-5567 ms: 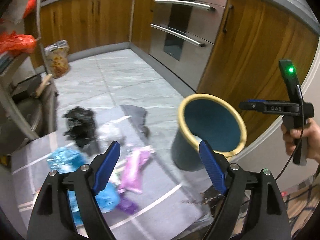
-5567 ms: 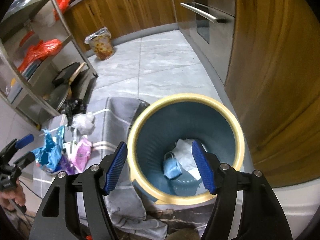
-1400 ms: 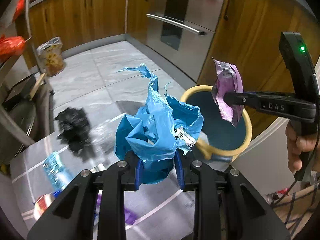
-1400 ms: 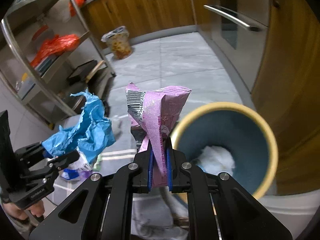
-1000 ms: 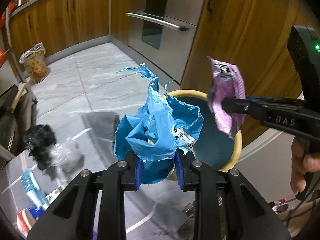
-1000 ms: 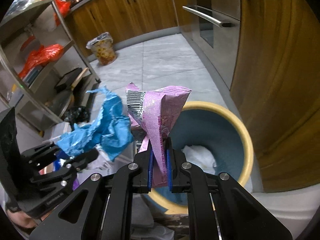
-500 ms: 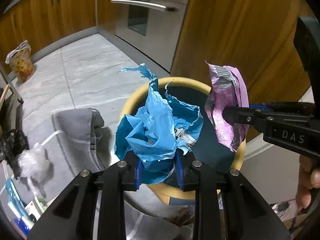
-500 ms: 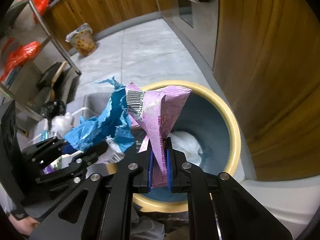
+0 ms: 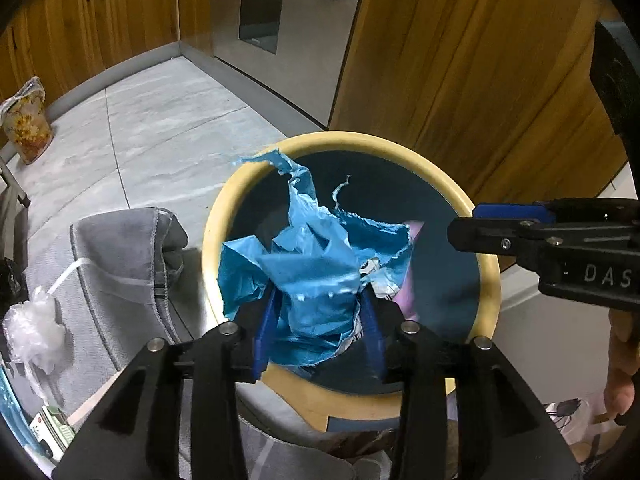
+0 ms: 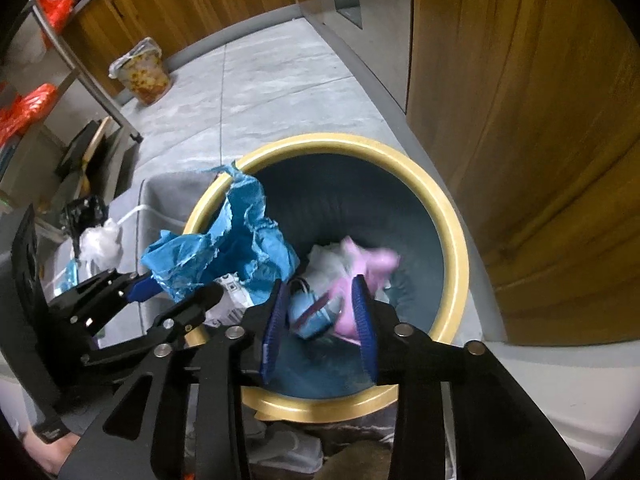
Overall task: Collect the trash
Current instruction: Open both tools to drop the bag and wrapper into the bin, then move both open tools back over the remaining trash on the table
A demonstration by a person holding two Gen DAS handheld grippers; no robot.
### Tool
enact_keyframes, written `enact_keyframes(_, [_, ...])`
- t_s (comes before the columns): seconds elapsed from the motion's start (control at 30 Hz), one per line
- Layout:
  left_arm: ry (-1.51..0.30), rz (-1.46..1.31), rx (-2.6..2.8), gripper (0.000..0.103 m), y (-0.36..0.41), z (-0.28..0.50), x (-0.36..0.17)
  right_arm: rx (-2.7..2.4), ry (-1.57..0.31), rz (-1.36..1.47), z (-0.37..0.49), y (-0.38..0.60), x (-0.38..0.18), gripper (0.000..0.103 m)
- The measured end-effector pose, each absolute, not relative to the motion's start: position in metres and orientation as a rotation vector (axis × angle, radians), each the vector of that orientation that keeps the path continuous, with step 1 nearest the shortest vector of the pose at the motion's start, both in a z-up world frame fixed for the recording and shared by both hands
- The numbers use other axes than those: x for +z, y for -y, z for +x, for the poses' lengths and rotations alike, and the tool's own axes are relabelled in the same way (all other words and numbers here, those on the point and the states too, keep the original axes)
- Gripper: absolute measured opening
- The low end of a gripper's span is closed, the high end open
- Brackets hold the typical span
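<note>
The yellow-rimmed blue bin [image 9: 352,138] [image 10: 344,140] stands right below both grippers. My left gripper [image 9: 319,298] [image 10: 172,292] hangs over its near rim with its jaws opening. The crumpled blue wrapper [image 9: 308,264] [image 10: 224,252] still sits loosely between them. My right gripper [image 10: 316,284] [image 9: 512,224] is over the bin's mouth, jaws opening and nothing between them. The pink wrapper [image 10: 360,264] [image 9: 404,292] is blurred, falling inside the bin. White paper and a blue face mask [image 10: 308,316] lie on the bin's bottom.
A grey mat [image 9: 120,248] lies left of the bin with a white plastic bag [image 9: 36,328], a black bag [image 10: 84,208] and more wrappers. Wooden cabinets and an oven close the right and back. A lined bucket [image 10: 144,76] and a metal rack [image 10: 80,64] stand at the far left.
Both grippers have come down over the bin. Both sets of jaws have widened. The pink wrapper has left the right gripper and dropped into the bin; the blue wrapper stays between the left jaws.
</note>
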State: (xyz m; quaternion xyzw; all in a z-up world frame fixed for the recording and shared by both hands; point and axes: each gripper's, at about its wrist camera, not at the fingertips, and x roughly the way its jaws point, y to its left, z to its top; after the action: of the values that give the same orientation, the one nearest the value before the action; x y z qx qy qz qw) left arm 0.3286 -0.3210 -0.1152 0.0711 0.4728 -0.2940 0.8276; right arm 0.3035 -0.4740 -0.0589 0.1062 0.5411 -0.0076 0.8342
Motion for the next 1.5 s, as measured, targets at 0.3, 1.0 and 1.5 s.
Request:
enact_keyframes(0.3, [-0.960, 0.150, -0.618, 0.071, 0.314, 0.321, -0.097, -0.016, -1.084, 0.240, 0.304, 0.475, -0.038, 0.050])
enact_keyframes(1.0, [-0.833, 0.078, -0.496, 0.091, 0.223, 0.300, -0.020, 0.075, -0.935, 0.208, 0.299, 0.441, 0.012, 0.078])
enact_keyframes(1.5, [-0.762, 0.033, -0.337, 0.092, 0.092, 0.254, 0.022, 0.191, -0.886, 0.147, 0.291, 0.379, 0.033, 0.079])
